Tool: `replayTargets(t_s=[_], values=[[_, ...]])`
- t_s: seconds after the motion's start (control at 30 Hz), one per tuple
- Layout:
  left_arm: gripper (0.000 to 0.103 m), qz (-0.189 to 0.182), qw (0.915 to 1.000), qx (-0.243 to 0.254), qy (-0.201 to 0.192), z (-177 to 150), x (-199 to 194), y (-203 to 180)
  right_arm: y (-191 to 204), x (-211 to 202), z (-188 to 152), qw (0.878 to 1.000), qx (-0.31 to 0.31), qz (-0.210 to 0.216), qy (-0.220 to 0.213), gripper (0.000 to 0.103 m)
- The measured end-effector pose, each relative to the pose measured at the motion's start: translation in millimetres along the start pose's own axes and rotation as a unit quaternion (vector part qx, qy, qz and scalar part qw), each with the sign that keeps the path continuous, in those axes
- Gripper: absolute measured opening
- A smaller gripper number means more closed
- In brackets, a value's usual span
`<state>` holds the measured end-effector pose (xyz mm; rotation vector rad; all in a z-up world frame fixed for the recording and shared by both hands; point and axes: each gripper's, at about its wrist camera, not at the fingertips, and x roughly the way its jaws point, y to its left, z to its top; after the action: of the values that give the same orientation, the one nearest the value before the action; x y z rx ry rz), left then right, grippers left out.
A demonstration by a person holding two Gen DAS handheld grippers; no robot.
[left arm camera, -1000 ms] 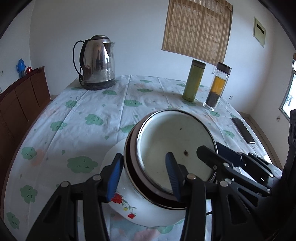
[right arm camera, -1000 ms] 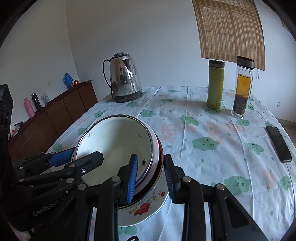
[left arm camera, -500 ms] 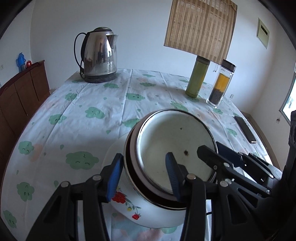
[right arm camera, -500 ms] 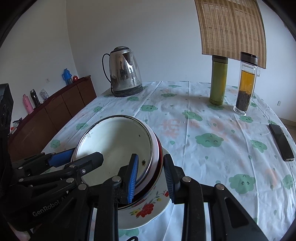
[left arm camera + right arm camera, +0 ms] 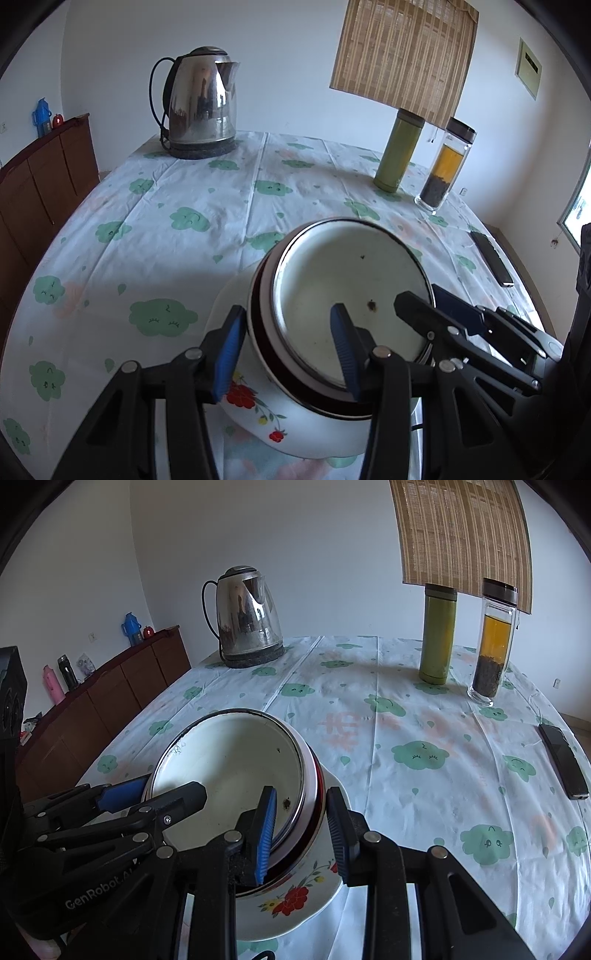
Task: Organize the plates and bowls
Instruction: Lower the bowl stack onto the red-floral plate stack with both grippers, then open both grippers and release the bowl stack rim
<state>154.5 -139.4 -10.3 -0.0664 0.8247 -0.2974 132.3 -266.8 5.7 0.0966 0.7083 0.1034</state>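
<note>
Three nested bowls sit at the near edge of the table: a white enamel bowl (image 5: pixel 332 288) (image 5: pixel 229 760) inside a dark red-rimmed bowl (image 5: pixel 258 332) (image 5: pixel 317 786), inside a white flowered bowl (image 5: pixel 258 406) (image 5: pixel 295 904). My left gripper (image 5: pixel 287 352) is shut on the stack's left rim, one pad inside the enamel bowl and one outside. My right gripper (image 5: pixel 302 834) clamps the opposite rim the same way. Each gripper shows in the other's view, the right gripper (image 5: pixel 428 299) and the left gripper (image 5: pixel 162 794). Whether the stack rests on the cloth is unclear.
On the cloud-print tablecloth (image 5: pixel 166 221) stand a steel kettle (image 5: pixel 199 103) at the far left, and a green flask (image 5: pixel 400 151) and a glass tea bottle (image 5: pixel 445 166) at the far right. A dark phone (image 5: pixel 491 264) lies at the right edge. A wooden sideboard (image 5: pixel 37 184) runs along the left.
Both grippers keep the same hold on the stack. Only the background has shifted slightly in the views.
</note>
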Motion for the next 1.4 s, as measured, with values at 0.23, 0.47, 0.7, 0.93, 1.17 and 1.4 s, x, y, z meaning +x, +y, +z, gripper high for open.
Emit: replayTargets(t_s=[0.23,0.47,0.7,0.93,1.17,1.4], values=[[0.046,0.001,1.0,-0.007,0.001,2,-3,4,3,1,1,1.0,-0.001,0.004,0.004,0.031],[0.046,0.002,1.0,-0.004,0.005,1,-1,3,5,-5,1,1.0,-0.007,0.004,0.001,0.031],[0.046,0.003,0.9999,0.001,0.014,-3,4,0,2,-3,-1,1.0,-0.006,0.002,0.002,0.031],[0.046,0.006,0.9998,0.014,0.01,-6,5,-4,-2,-4,-4,1.0,-0.002,0.005,0.003,0.031],[0.046,0.012,0.9995,0.028,0.0,-8,6,-8,-2,-2,-6,1.0,-0.012,0.0,0.0,0.031],[0.046,0.016,0.9993,0.034,-0.004,-9,8,-9,-1,0,-8,1.0,-0.017,-0.006,-0.003,0.031]])
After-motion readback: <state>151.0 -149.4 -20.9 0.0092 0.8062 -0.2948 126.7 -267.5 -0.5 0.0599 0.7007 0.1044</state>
